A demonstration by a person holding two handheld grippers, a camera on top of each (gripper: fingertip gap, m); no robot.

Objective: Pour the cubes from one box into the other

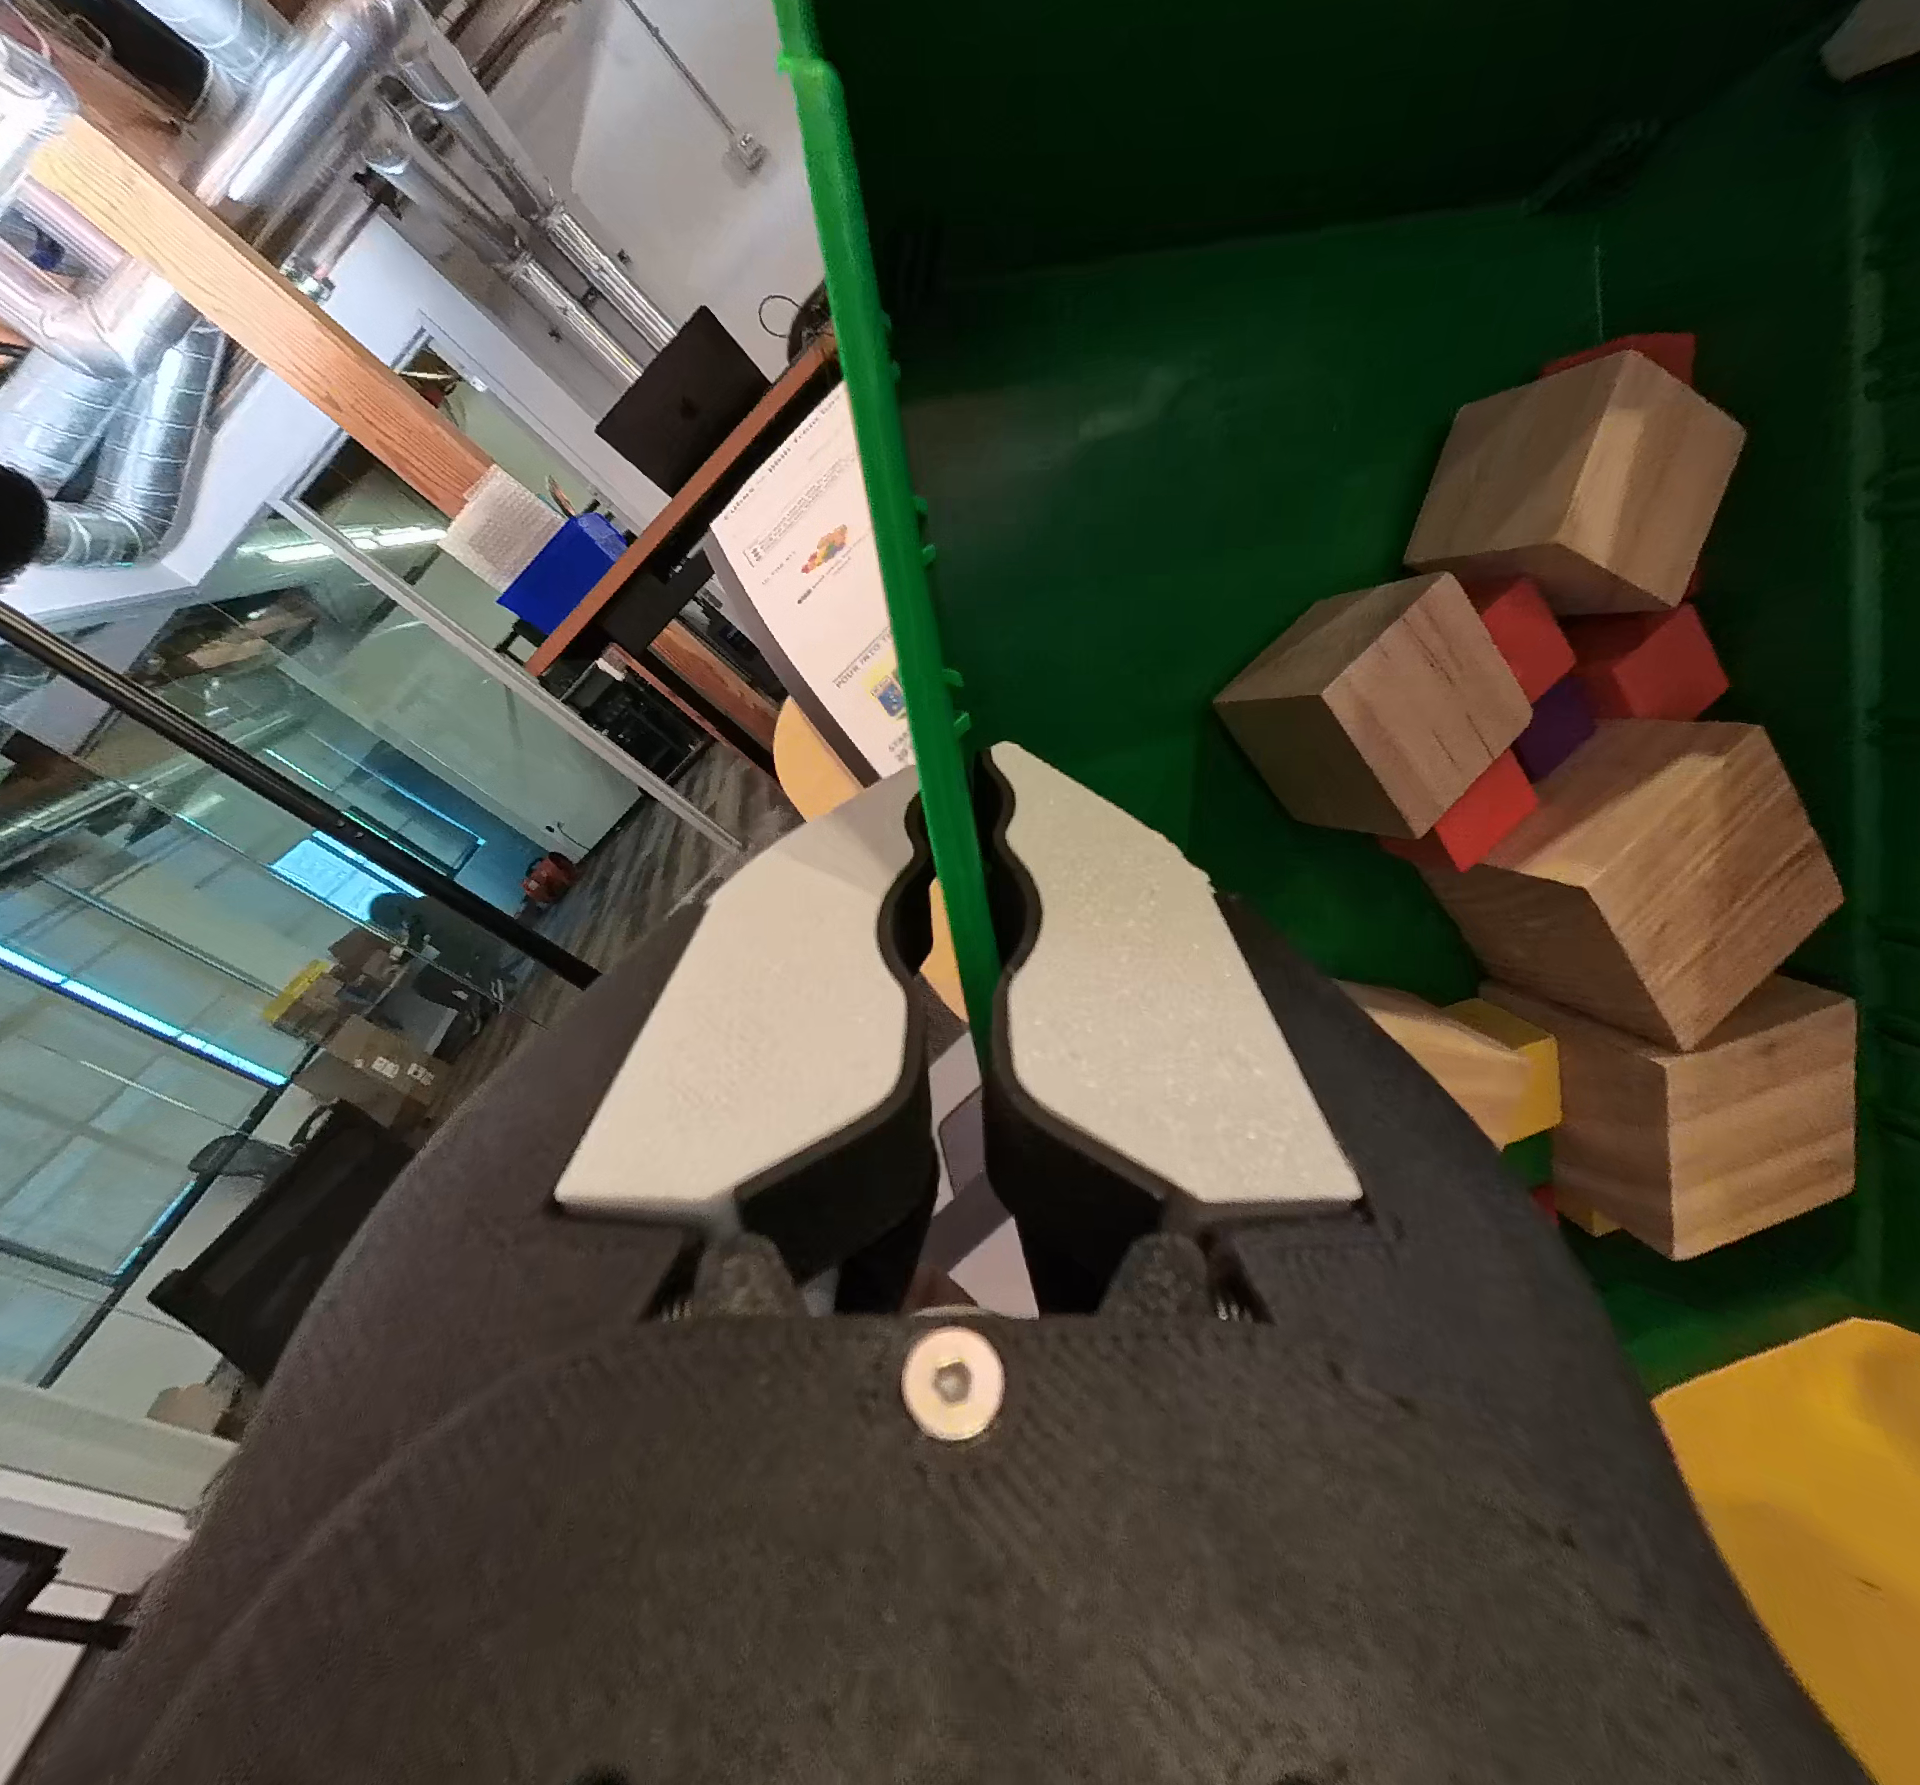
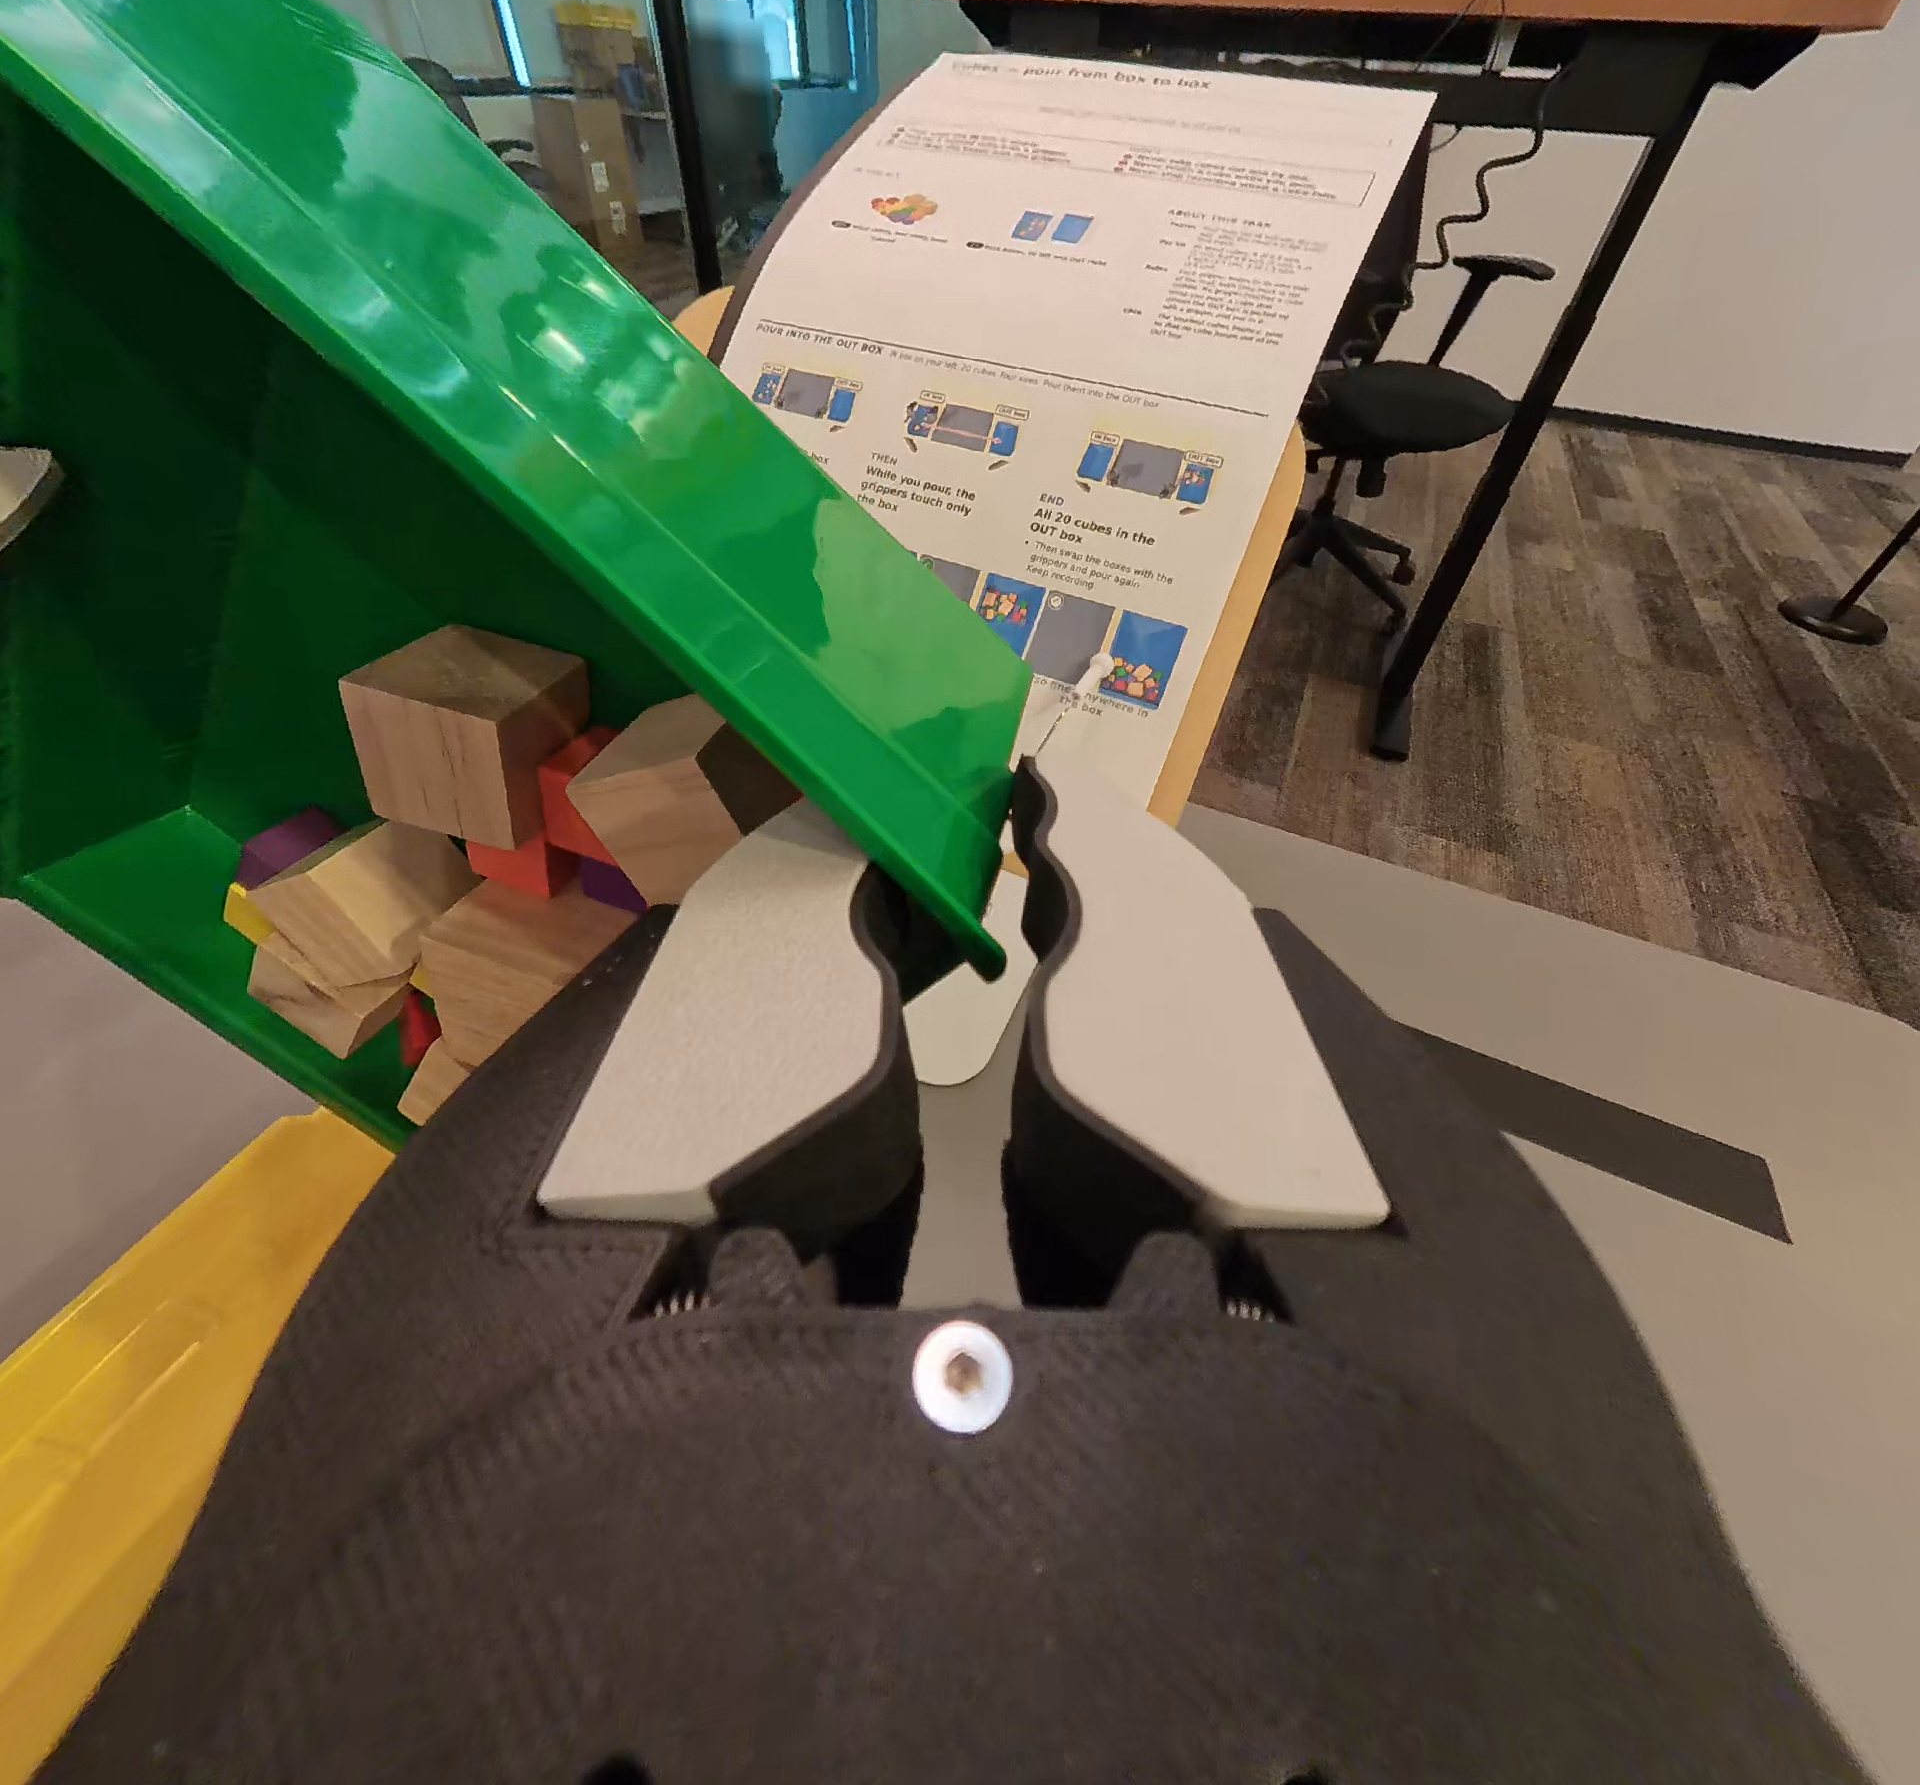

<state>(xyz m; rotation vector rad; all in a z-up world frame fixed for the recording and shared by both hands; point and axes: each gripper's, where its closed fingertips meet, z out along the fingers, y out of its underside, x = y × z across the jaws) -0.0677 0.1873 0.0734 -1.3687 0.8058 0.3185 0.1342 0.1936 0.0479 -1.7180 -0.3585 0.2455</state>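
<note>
A green box (image 1: 1247, 281) is held tilted in the air by both grippers. My left gripper (image 1: 961, 800) is shut on its side wall. My right gripper (image 2: 966, 831) is shut on the rim of the green box (image 2: 416, 301) at its corner. Several wooden, red, purple and yellow cubes (image 1: 1558, 748) are piled against the box's low side, and they also show in the right wrist view (image 2: 457, 842). A yellow box (image 1: 1808, 1527) lies below the green one, with its rim (image 2: 156, 1320) at the lower left of the right wrist view.
A printed instruction sheet (image 2: 1060, 364) leans on a wooden board behind the grey table (image 2: 1558, 1060). A black tape strip (image 2: 1621, 1143) lies on the table. Farther back are a desk (image 2: 1403, 0), an office chair (image 2: 1392, 426) and glass walls.
</note>
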